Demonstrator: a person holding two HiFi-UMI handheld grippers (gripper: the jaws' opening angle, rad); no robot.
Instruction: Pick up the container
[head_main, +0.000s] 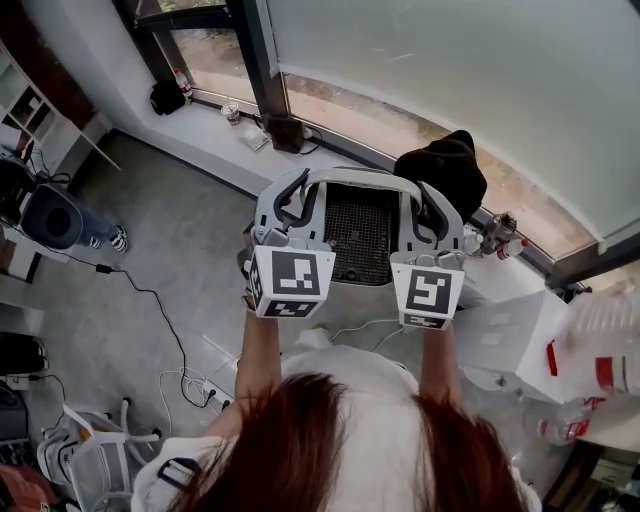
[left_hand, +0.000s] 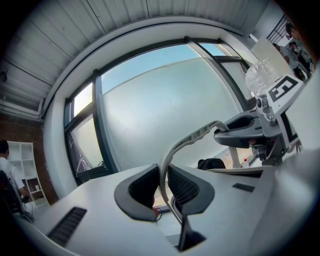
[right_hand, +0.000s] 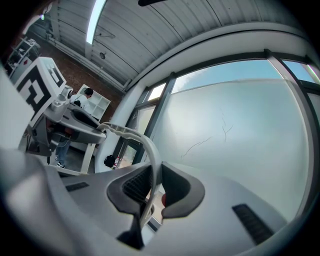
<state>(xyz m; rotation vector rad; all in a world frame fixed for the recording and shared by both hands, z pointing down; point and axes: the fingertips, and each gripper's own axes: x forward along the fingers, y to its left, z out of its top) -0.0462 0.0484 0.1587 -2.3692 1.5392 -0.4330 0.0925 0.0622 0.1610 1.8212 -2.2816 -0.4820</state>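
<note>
1. Left gripper: the jaws stand at a narrow gap, clamped on the left end of the container's grey handle. In the left gripper view, the handle strip runs straight down between the two dark ribbed pads, and both pads press on it.

2. Right gripper: same condition. The jaws are drawn in on the right end of the handle. In the right gripper view, the strip passes between the pads and is pinched by them.

3. Container: held off the ground between the two grippers, level with the marker cubes in the head view, in front of the person's outstretched forearms. A dark mesh panel shows under the arch of the handle. It appears to be the container's perforated wall or base, but the steep view does not settle which. The container touches nothing except the two grippers.

4. Surroundings:
   - The large window lies directly ahead of both grippers.
   - A black bag rests on the window sill, just beyond the right gripper.
   - The grey floor lies far below, with cables trailing across it on the left.
   - A white box stands at the right, well apart from the container.
</note>
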